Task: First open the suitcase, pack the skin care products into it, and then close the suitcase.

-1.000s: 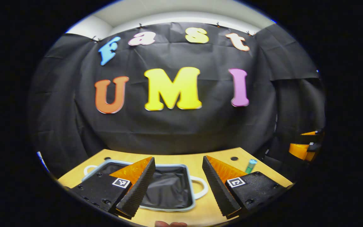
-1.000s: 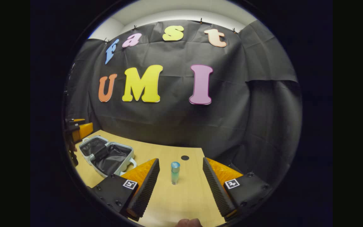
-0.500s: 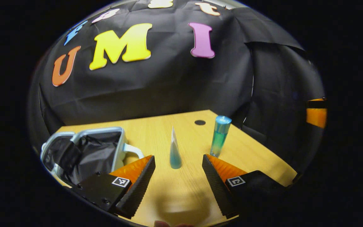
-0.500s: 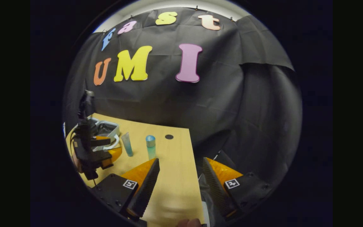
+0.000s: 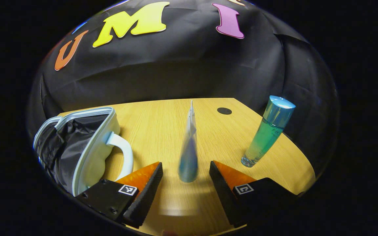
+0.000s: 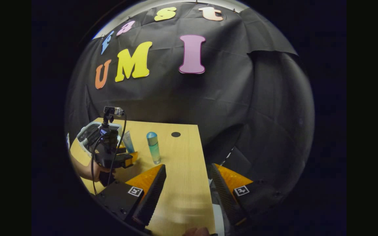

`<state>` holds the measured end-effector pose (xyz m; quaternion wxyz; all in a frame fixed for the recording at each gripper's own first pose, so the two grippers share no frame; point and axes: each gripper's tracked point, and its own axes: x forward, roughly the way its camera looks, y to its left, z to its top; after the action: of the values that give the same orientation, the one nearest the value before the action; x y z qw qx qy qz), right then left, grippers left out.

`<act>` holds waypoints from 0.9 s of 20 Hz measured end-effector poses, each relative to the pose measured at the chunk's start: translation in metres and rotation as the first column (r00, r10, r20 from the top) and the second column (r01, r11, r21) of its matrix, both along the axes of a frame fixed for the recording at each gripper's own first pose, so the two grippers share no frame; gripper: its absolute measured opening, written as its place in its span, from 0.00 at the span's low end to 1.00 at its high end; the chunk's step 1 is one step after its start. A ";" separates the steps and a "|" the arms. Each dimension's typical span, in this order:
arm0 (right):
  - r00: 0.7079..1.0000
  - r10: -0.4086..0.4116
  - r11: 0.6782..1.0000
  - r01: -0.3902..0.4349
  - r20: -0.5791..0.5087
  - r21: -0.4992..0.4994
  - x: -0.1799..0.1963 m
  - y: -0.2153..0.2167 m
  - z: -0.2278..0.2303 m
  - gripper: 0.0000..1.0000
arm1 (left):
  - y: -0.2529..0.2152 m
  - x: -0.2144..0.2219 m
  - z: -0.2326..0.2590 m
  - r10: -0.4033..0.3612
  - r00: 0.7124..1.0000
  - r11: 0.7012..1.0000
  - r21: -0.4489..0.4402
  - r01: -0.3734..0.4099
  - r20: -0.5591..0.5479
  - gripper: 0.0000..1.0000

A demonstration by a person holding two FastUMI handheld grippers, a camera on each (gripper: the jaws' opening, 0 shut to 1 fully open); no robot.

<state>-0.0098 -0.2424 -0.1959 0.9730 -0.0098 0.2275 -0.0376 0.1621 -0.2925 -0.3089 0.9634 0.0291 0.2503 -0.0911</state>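
Observation:
The small pale suitcase (image 5: pixel 94 154) lies open at the left of the wooden table (image 5: pixel 162 127), its dark lining showing. A slim blue-white tube (image 5: pixel 188 154) stands cap-down just ahead of my left gripper (image 5: pixel 185 172), in line with the gap between its open fingers, which do not touch it. A green bottle with a blue cap (image 5: pixel 267 132) stands upright to the right. In the right gripper view, my right gripper (image 6: pixel 187 170) is open over the table's right edge, holding nothing. That view has the left gripper (image 6: pixel 113 154) beside the tube (image 6: pixel 128 141), with the bottle (image 6: pixel 153 147) and suitcase (image 6: pixel 89 134) nearby.
A round cable hole (image 5: pixel 224 110) sits near the table's far edge. A hand (image 6: pixel 90 170) holds the left gripper, with a cable hanging from it. The table's right edge (image 6: pixel 205 183) runs under my right gripper, and black cloth walls stand behind.
My left gripper swung right from the suitcase and came low toward the tube, now just ahead of its finger gap. My right gripper drifted right, off the bottle, toward the table's edge.

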 end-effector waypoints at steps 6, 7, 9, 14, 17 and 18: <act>1.000 0.000 1.000 0.000 -0.011 0.028 0.013 0.003 -0.009 0.82 | 0.001 0.011 -0.003 -0.005 1.000 1.000 0.007 0.006 -0.018 0.55; 1.000 0.010 0.999 -0.010 -0.010 0.035 0.017 0.007 -0.012 0.80 | 0.001 0.011 -0.002 -0.008 1.000 1.000 0.005 0.009 -0.018 0.49; 0.999 0.033 0.998 -0.032 -0.016 0.053 0.027 0.019 -0.021 0.82 | 0.002 0.006 0.002 -0.015 1.000 1.000 -0.007 0.015 -0.026 0.41; 0.994 0.101 0.988 -0.096 -0.036 0.120 0.063 0.063 -0.059 0.83 | 0.003 -0.031 0.066 -0.059 0.998 0.995 -0.074 0.060 0.008 0.43; 0.988 0.148 0.978 -0.138 -0.052 0.155 0.099 0.096 -0.084 0.83 | 0.024 -0.074 0.106 -0.037 0.999 0.991 -0.126 0.036 -0.005 0.37; 0.985 0.162 0.975 -0.151 -0.060 0.163 0.110 0.107 -0.093 0.83 | 0.035 -0.086 0.116 -0.019 1.000 0.990 -0.137 0.017 -0.013 0.36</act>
<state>0.1002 -0.1356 -0.2891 0.9617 0.0480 0.2636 0.0576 0.0757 -0.2578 -0.1933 0.9605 -0.0357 0.2501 -0.1169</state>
